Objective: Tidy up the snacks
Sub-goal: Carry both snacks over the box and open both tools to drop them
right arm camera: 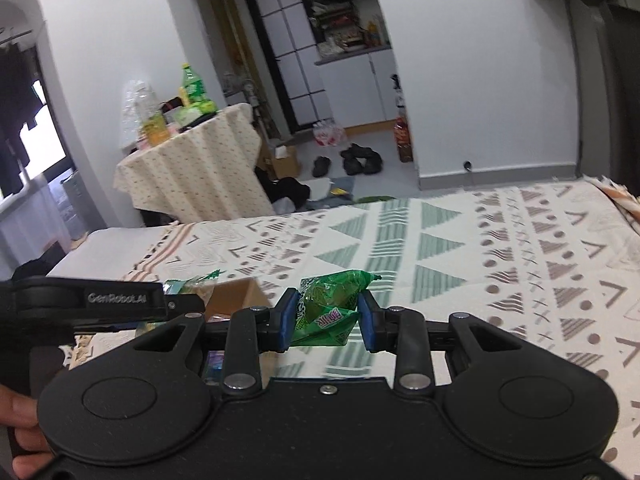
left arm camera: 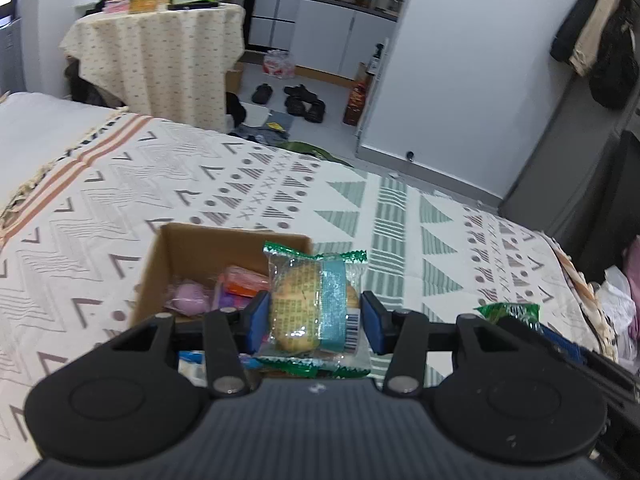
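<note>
The left gripper (left arm camera: 316,318) is partly closed, its blue pads pinching a clear plastic packet with green crimped ends and a pale biscuit or cake inside (left arm camera: 310,304), held upright above the bed. Just behind and below it sits an open brown cardboard box (left arm camera: 172,256) on the white bedspread with grey, green and orange geometric patterns (left arm camera: 400,216); inside the box lie a pale purple wrapped snack (left arm camera: 190,298) and an orange-pink packet (left arm camera: 246,280). The right gripper (right arm camera: 328,318) is closed somewhat narrower, squeezing a crumpled shiny green snack packet with pink lettering (right arm camera: 330,308) between its blue pads, clear of the bedspread. In the right wrist view the left gripper's black body crosses the left side, partly hiding the box, and a hand (right arm camera: 20,436) shows at the lower left edge. Beyond the bed stands a round table draped in a cream dotted cloth (left arm camera: 160,56), with bottles on top, and dark shoes (left arm camera: 298,98) on the floor.
</note>
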A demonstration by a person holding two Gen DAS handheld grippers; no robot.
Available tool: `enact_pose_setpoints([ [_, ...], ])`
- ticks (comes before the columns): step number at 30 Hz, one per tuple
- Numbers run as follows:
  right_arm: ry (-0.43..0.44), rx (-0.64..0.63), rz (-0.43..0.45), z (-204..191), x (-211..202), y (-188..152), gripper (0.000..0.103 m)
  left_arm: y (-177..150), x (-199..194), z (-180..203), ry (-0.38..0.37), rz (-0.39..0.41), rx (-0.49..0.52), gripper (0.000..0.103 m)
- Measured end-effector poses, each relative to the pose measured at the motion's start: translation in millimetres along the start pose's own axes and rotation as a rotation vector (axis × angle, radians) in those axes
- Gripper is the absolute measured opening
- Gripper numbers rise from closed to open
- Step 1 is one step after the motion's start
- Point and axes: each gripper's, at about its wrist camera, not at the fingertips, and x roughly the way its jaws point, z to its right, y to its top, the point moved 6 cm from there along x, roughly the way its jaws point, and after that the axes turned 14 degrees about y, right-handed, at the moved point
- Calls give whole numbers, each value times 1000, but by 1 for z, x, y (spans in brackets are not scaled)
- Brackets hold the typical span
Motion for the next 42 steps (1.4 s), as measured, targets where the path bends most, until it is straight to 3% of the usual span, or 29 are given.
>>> enact_pose_setpoints([
  [13, 87, -66, -18, -56, 21, -15, 32, 6, 9, -65, 68, -19, -94, 48],
  [21, 118, -91, -34, -73, 33, -13, 32, 3, 36, -77, 68, -65, -125, 48],
  [25, 125, -103, -60, -78, 43, -19, 32, 4, 47, -81, 63, -73, -132, 56],
  [30, 141, -110, -87, -85, 55, -22, 32, 16, 50, -93, 69, -106, -150, 74],
  [35, 185, -118, -98, -98, 64, -24, 32, 22, 48, -104, 96, -100, -149, 75],
  [38, 202, -138, -110, -105, 66, -26, 39, 20, 48, -107, 118, -106, -138, 78],
  [39, 200, -145, -119, -106, 65, -28, 52, 18, 48, -108, 123, -113, -139, 79],
  [40, 192, -147, -115, -105, 63, -28, 56, 16, 47, -108, 127, -122, -143, 79],
  [42, 180, -128, -110, -100, 57, -29, 56, 12, 44, -110, 131, -134, -153, 80],
])
